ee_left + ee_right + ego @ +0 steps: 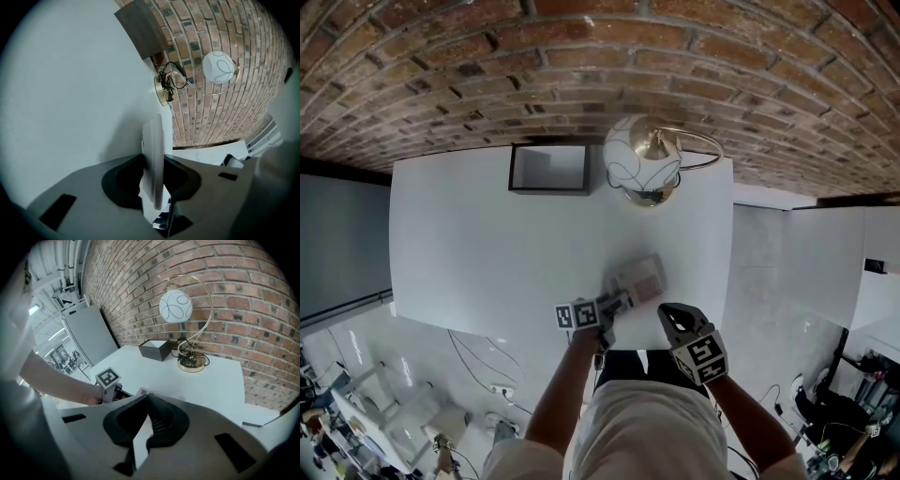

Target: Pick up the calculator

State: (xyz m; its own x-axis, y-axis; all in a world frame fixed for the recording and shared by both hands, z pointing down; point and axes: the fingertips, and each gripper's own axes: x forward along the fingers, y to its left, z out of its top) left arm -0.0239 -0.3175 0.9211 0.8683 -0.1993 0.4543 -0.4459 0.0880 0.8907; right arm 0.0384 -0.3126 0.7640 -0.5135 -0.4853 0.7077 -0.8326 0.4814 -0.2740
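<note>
The calculator (642, 278), pale and flat, is near the front edge of the white table (487, 253). My left gripper (622, 300) reaches it from the near left and is shut on its near edge. In the left gripper view the calculator (153, 140) shows edge-on, with both dark pads of the left gripper (153, 159) pressing its faces. I cannot tell whether it still rests on the table. My right gripper (664, 315) hovers just right of it, shut with nothing held; its tips meet in the right gripper view (146, 395).
A lamp with a white globe (642, 159) and brass base stands at the table's back, with a black open box (549, 169) to its left. A brick wall (600, 56) runs behind. The left gripper's marker cube (108, 377) is near the right gripper.
</note>
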